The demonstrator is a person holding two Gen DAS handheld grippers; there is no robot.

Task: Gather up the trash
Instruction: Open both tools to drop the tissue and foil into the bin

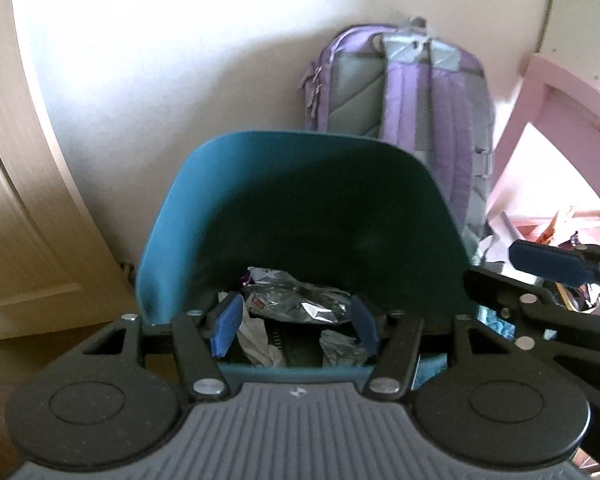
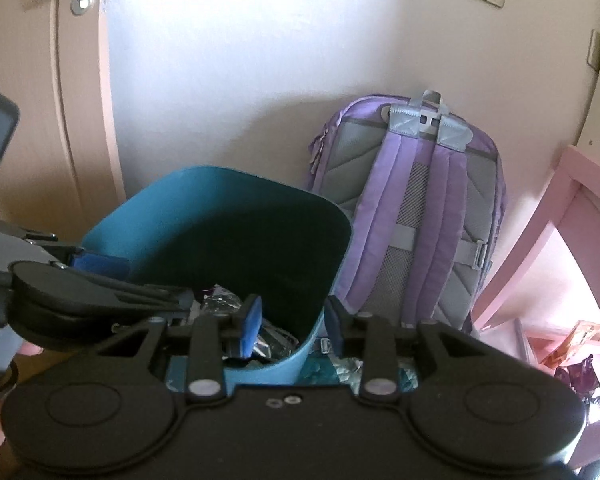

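A teal trash bin (image 1: 180, 240) stands on the floor with crumpled silver foil wrappers (image 1: 296, 300) and white paper in its bottom. My left gripper (image 1: 295, 328) hangs open over the bin's near rim, with nothing between its blue pads. My right gripper (image 2: 293, 330) is open at the bin's (image 2: 220, 200) right near corner. Its left finger is over the inside, its right finger outside, and it holds nothing. Each gripper shows at the edge of the other's view: right gripper (image 1: 540, 266), left gripper (image 2: 100, 266).
A purple and grey backpack (image 2: 420, 216) leans on the white wall behind the bin. Pink furniture (image 2: 548, 240) stands to the right, with loose wrappers (image 2: 584, 376) beneath it. A teal foil piece (image 2: 354, 372) lies beside the bin. A door (image 2: 40, 120) is at the left.
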